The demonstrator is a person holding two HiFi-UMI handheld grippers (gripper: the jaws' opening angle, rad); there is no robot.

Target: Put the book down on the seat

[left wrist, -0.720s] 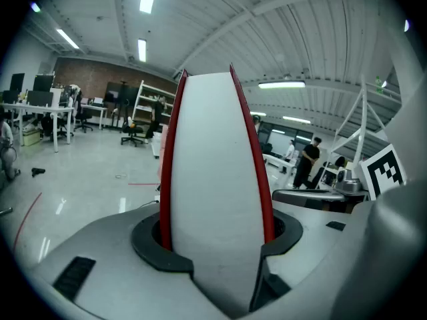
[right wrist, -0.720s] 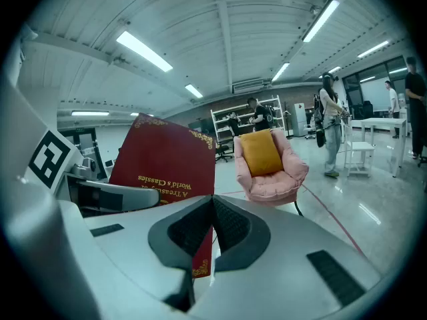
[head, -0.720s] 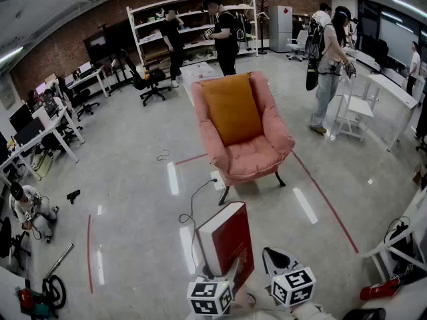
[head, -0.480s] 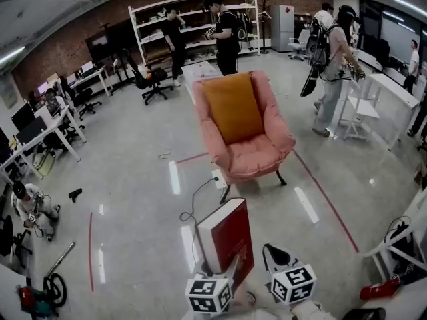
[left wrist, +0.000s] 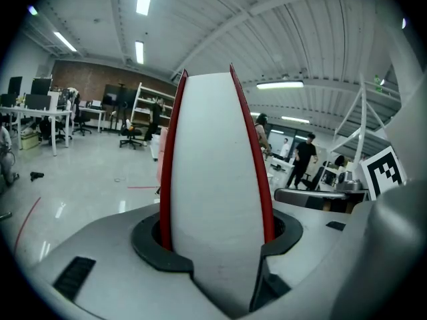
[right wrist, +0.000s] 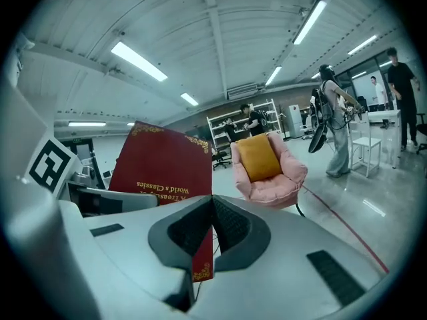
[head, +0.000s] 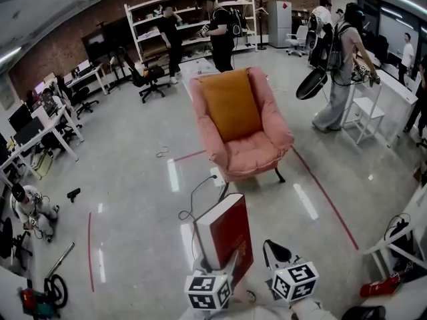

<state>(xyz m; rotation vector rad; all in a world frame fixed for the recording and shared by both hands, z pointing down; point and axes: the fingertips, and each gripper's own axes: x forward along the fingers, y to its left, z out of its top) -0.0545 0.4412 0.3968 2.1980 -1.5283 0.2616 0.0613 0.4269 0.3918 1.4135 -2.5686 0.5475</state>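
A thick red hardback book stands upright low in the head view, its white page block toward me. My left gripper is shut on it from below; in the left gripper view the pads clamp both red covers of the book. My right gripper sits just right of the book. In the right gripper view its jaws are shut on a corner of the book's front cover. Ahead stands a pink armchair with an orange cushion against its back and its seat bare.
A cable and power strip lie on the floor between me and the chair. A red tape line runs past the chair's right. A person with a bag stands by a white table. Others stand at shelving.
The book and both grippers have barely shifted. The person at the right has turned and stepped away, the black bag swinging out to the left.
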